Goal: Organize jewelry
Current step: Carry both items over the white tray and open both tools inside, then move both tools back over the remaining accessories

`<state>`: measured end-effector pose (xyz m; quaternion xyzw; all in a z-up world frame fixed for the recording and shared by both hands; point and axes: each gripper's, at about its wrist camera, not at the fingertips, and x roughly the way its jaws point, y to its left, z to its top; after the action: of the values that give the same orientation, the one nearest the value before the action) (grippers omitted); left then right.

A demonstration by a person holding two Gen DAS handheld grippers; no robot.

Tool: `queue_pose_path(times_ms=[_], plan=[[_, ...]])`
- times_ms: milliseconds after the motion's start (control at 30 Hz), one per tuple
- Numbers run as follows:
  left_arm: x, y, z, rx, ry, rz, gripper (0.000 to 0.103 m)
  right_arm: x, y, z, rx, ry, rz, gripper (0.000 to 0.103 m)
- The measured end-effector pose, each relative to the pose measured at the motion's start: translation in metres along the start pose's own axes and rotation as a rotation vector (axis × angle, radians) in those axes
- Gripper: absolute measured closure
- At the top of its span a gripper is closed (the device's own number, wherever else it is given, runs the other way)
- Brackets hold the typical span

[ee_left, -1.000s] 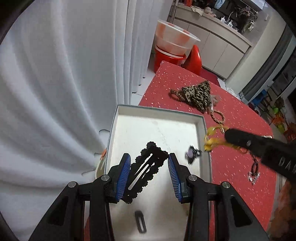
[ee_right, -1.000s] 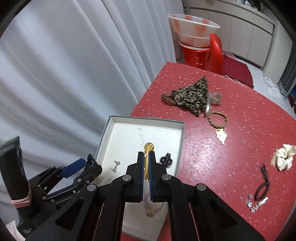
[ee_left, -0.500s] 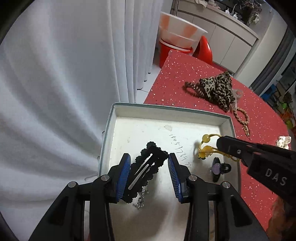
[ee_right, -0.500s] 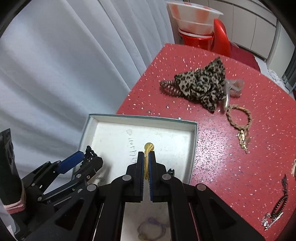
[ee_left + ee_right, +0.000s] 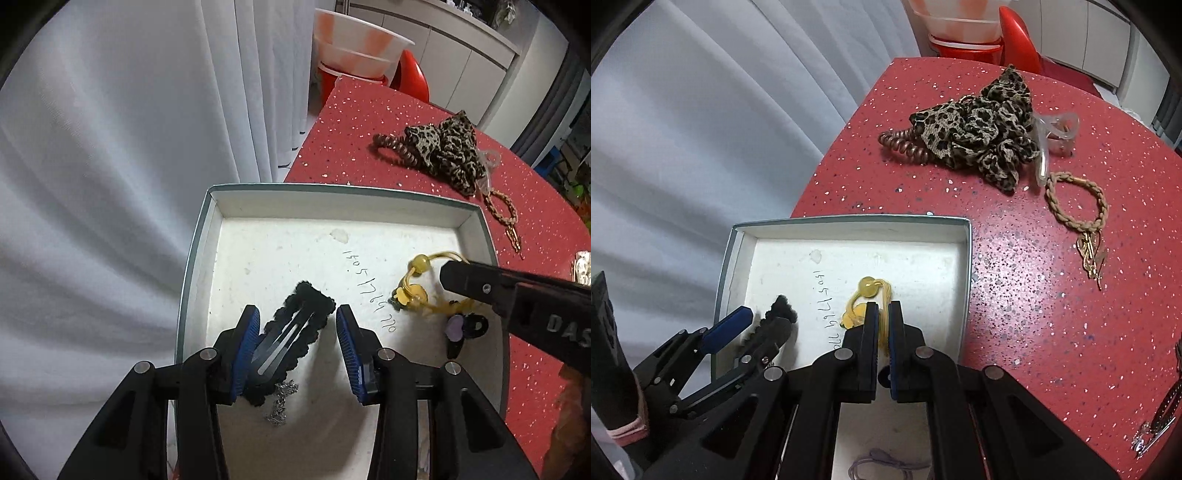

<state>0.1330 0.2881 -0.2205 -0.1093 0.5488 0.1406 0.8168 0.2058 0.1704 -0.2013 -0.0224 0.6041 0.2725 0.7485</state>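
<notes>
A white open box (image 5: 384, 210) (image 5: 849, 229) sits at the near left edge of the red table. My left gripper (image 5: 297, 332) is over the box with its jaws apart; a black scalloped hair clip (image 5: 295, 334) leans against its left finger. My right gripper (image 5: 882, 314) is shut on a yellow beaded hair tie (image 5: 870, 291) (image 5: 415, 284), held low inside the box. A purple-and-black hair tie (image 5: 461, 328) and a small silver chain (image 5: 280, 402) lie on the box floor.
On the red table (image 5: 1034, 314) beyond the box lie a leopard scrunchie (image 5: 979, 129), a brown spiral tie (image 5: 901, 146), a clear clip (image 5: 1056, 129) and a braided bracelet (image 5: 1075, 206). Black and silver pieces (image 5: 1160, 417) lie far right. A white curtain (image 5: 129, 147) hangs left.
Both grippers have moved forward and lower over the box. The yellow hair tie came down to the box floor. The black clip stays between the left fingers.
</notes>
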Motion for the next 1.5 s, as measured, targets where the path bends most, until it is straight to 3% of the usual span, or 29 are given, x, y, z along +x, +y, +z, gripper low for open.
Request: queue_pose_path(times_ms=[67, 100, 433, 467, 533, 767, 933, 1100, 1167, 1500], plan=[[-0.001, 0.000, 0.000, -0.004, -0.005, 0.017, 0.030, -0.005, -0.001, 0.000, 0.002, -0.010, 0.003, 0.068], [-0.003, 0.000, -0.001, -0.013, -0.024, 0.028, 0.029, -0.010, -0.002, 0.000, 0.003, -0.019, 0.005, 0.062], [-0.012, -0.006, -0.001, -0.010, -0.014, 0.032, 0.029, -0.051, -0.012, -0.011, 0.040, -0.082, -0.002, 0.061], [-0.014, -0.007, -0.002, -0.009, -0.012, 0.033, 0.025, -0.056, -0.016, -0.013, 0.046, -0.086, -0.004, 0.061], [-0.018, -0.009, -0.004, -0.010, -0.012, 0.043, 0.000, -0.064, -0.022, -0.018, 0.057, -0.089, -0.009, 0.059], [-0.031, -0.023, -0.013, 0.021, 0.001, 0.063, 0.000, -0.079, -0.045, -0.039, 0.092, -0.087, -0.031, 0.052], [-0.041, -0.032, -0.021, 0.038, 0.023, 0.062, 0.000, -0.090, -0.062, -0.060, 0.116, -0.078, -0.036, 0.036], [-0.057, -0.049, -0.032, 0.059, 0.040, 0.049, 0.000, -0.105, -0.080, -0.083, 0.139, -0.073, -0.051, 0.032], [-0.062, -0.056, -0.037, 0.071, 0.042, 0.041, 0.000, -0.110, -0.086, -0.092, 0.155, -0.072, -0.046, 0.021], [-0.092, -0.109, -0.070, 0.210, 0.060, -0.031, 0.000, -0.131, -0.125, -0.148, 0.251, -0.045, -0.065, 0.019]])
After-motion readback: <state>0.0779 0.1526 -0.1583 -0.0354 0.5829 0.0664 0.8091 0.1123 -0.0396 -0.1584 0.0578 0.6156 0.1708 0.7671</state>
